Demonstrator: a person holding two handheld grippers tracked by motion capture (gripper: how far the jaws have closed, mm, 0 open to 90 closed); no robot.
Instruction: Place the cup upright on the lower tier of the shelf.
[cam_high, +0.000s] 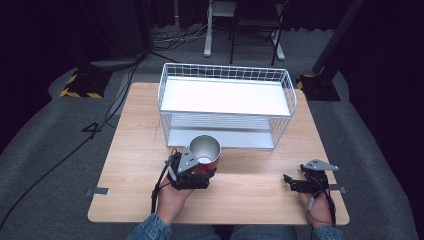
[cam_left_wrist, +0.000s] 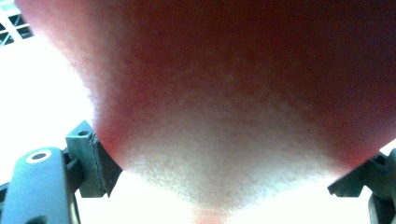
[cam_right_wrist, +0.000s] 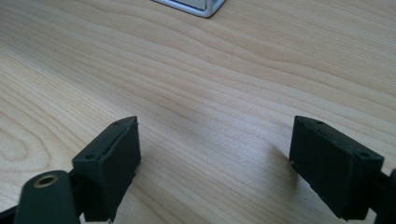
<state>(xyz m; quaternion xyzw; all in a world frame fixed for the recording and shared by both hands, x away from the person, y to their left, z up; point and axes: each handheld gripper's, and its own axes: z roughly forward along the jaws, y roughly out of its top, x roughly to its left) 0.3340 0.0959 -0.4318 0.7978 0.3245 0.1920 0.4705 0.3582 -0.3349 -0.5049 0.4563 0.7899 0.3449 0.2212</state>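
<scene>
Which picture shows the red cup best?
The high view: the whole red cup shows there, shiny inside, held in the left tongs. The left gripper view shows its blurry red side up close. The right gripper view shows bare table.

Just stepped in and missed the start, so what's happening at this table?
A person at a wooden table works a gripper in each hand. The left gripper is shut on a red cup with a metal inside, held open side up in front of a white wire shelf rack. The right gripper rests near the table's right front with jaws apart and nothing between them. Both rack shelves look bare.
</scene>
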